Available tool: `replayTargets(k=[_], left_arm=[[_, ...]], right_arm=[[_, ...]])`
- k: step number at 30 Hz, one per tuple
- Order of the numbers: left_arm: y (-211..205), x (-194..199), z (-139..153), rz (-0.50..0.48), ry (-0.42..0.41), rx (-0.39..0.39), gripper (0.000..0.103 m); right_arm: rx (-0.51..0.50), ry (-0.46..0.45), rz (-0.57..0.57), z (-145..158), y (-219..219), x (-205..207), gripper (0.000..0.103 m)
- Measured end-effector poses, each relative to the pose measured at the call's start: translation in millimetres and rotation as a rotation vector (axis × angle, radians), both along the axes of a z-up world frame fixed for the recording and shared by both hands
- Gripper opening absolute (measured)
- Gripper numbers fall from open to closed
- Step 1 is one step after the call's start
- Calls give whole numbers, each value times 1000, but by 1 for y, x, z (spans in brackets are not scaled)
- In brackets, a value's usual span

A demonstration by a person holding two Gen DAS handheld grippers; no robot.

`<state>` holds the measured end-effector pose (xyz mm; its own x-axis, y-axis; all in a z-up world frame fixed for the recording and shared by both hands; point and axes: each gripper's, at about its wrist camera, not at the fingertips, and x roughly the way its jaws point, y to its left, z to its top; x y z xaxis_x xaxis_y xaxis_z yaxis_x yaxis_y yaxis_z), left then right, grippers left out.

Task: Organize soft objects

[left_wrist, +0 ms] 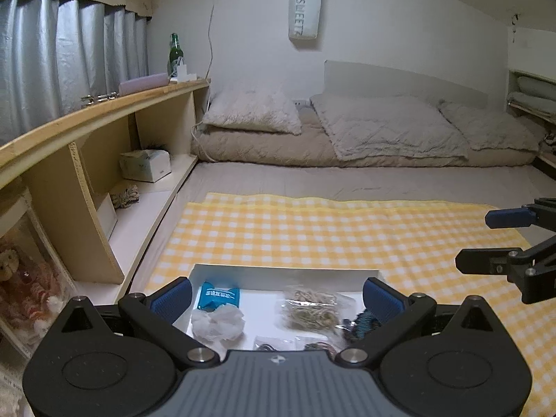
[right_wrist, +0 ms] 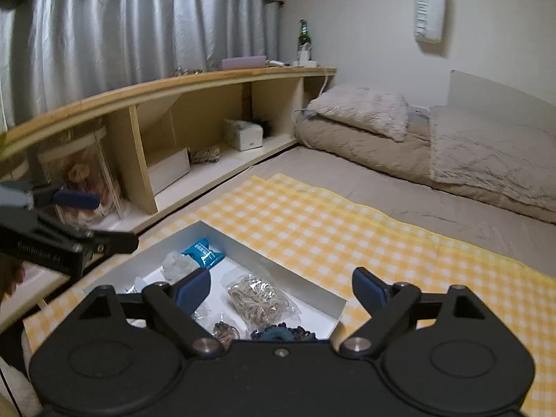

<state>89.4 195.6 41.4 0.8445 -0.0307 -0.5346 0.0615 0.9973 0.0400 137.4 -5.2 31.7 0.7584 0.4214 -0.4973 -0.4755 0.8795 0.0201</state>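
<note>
At the far left, the right wrist view alone shows the wooden shelf (right_wrist: 166, 87) end on, with a blurred plush toy (right_wrist: 87, 177) behind a frame. The white shallow box (left_wrist: 285, 272) lies at the near left corner of the yellow checked cloth (left_wrist: 347, 229). In it, left to right: crumpled white tissue (left_wrist: 217, 323), glossy blue packet (left_wrist: 219, 297), clear bag of tan rubber bands (left_wrist: 312, 309), dark knitted scrunchie (right_wrist: 281, 333) — half cut off. Left gripper (left_wrist: 278, 299) and right gripper (right_wrist: 279, 290) both gape wide, holding nothing.
</note>
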Motion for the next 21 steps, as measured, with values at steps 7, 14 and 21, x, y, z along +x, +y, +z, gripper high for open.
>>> replayTargets(k=[7,14,21], left_arm=[[-22,-38,13,41,-51,3,103],[-39,-69,15,36,-67,3,103],[-54,-96,6,12,-62,28,103]], right_arm=[[35,-24,-82,12,-23,-36,100],[37,-62,-142,11,-42,-74,103],[39,-97,-202,2,-51,-109,103]])
